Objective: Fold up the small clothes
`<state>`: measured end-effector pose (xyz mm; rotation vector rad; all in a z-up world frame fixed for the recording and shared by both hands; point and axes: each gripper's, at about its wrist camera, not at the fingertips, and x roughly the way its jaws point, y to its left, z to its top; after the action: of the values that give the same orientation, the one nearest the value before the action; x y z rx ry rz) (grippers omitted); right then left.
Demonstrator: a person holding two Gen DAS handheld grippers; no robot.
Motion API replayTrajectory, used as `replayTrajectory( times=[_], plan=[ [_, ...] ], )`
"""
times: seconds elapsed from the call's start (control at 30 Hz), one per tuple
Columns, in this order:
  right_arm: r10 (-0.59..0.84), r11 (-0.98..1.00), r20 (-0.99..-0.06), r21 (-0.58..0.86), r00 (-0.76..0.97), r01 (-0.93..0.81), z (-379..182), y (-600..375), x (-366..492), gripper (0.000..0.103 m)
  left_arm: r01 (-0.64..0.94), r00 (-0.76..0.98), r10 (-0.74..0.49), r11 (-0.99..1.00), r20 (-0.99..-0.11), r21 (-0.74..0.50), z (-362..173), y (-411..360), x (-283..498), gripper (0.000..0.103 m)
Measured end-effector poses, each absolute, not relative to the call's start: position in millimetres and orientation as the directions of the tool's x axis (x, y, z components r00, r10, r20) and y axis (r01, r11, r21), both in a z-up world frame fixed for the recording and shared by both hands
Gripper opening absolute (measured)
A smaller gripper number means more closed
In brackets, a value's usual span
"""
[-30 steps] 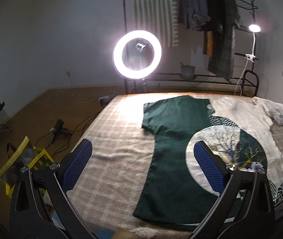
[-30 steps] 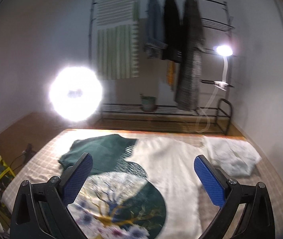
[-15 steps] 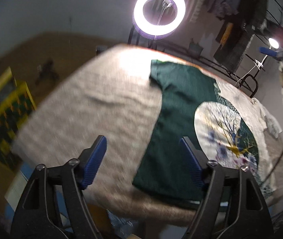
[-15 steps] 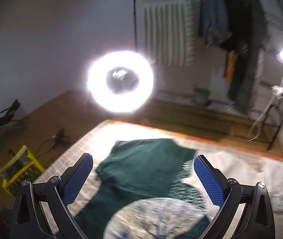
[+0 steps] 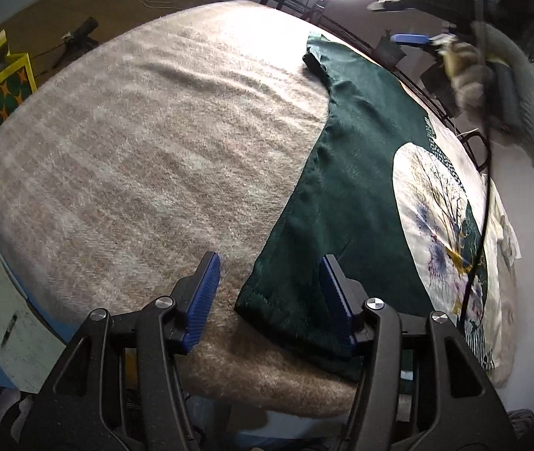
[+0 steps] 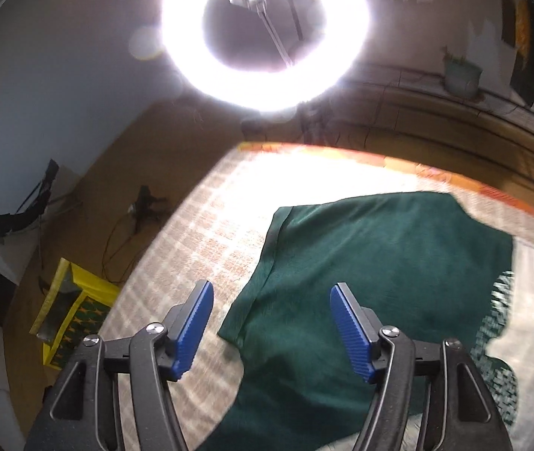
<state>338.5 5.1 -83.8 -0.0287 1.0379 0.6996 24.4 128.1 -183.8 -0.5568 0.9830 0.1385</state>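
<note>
Left wrist view shows what the other misses: the near hem of the T-shirt (image 5: 345, 195), its white half with the round tree print, and my own right hand (image 5: 507, 86), gloved in grey, holding the right gripper (image 5: 413, 39) high over the far right of the bed. Right wrist view shows only the shirt's far green part, with the left sleeve (image 6: 263, 270), plus more of the floor at left and a potted plant (image 6: 460, 71) far right.

I count one shirt, spread flat on the beige blanket (image 5: 146, 158), toward its right side; one ring light (image 6: 263, 30) beyond the far edge; one yellow crate (image 6: 67, 319) on the floor at left; two grippers.

My left gripper (image 5: 270, 297) tilts steeply down over the shirt's near left hem corner, which lies between the blue pads; the jaws are closing, about half apart, not yet pressing cloth. My right gripper also tilts down, above the left sleeve, its jaws closing but still wide, gripping nothing.
</note>
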Motion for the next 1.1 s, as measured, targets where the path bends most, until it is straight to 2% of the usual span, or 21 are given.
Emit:
replayTrajectory(
  times=[0.1,0.27,0.3,0.33,0.43,0.5,0.67,0.83,0.9,0.97,1.1],
  plan=[
    [0.510,0.786,-0.814,0.311,0.278,-0.534,-104.8,32.6,356.2,0.065,-0.338,0.558,-0.129,0.867,-0.820,-0.366,-183.3,124.7,29.7,0.056],
    [0.468,0.787,-0.846,0.267,0.256,-0.556,-129.7,77.6,373.8,0.065,-0.315,0.556,-0.108,0.891,-0.824,-0.329,-184.8,119.4,36.3,0.030],
    [0.458,0.786,-0.853,0.258,0.249,-0.563,-135.3,87.4,376.4,0.065,-0.312,0.555,-0.112,0.891,-0.824,-0.331,-185.5,119.4,38.2,0.019],
    [0.452,0.784,-0.858,0.250,0.245,-0.569,-140.0,94.2,378.7,0.065,-0.316,0.553,-0.111,0.889,-0.826,-0.331,-186.5,120.5,39.2,0.013],
    [0.403,0.795,-0.881,0.203,0.249,-0.571,-154.5,111.9,383.6,0.064,-0.321,0.554,-0.139,0.874,-0.821,-0.365,-188.0,123.7,40.1,0.006],
    [0.354,0.807,-0.903,0.164,0.243,-0.568,-168.6,119.8,388.6,0.057,-0.311,0.553,-0.158,0.872,-0.818,-0.378,-189.2,122.6,42.3,0.005],
    [0.269,0.806,-0.927,0.070,0.259,-0.588,-183.0,125.4,390.0,0.051,-0.298,0.555,-0.170,0.874,-0.814,-0.385,-188.3,120.1,43.3,0.001],
    [0.202,0.786,-0.929,-0.034,0.309,-0.618,-181.3,126.5,386.3,0.023,-0.287,0.561,-0.185,0.870,-0.807,-0.400,-185.4,115.8,44.7,0.000],
    [0.198,0.784,-0.927,-0.045,0.318,-0.619,-178.8,119.4,387.0,0.006,-0.274,0.566,-0.190,0.874,-0.802,-0.401,-182.5,113.2,44.5,0.000],
    [0.215,0.788,-0.926,-0.022,0.309,-0.615,-175.9,112.2,389.3,0.002,-0.260,0.575,-0.195,0.877,-0.794,-0.404,-178.2,109.7,44.3,0.000],
    [0.281,0.799,-0.907,0.040,0.313,-0.601,-159.9,91.3,392.2,0.000,-0.240,0.596,-0.201,0.879,-0.778,-0.411,-167.9,108.3,40.9,0.000]
  ],
)
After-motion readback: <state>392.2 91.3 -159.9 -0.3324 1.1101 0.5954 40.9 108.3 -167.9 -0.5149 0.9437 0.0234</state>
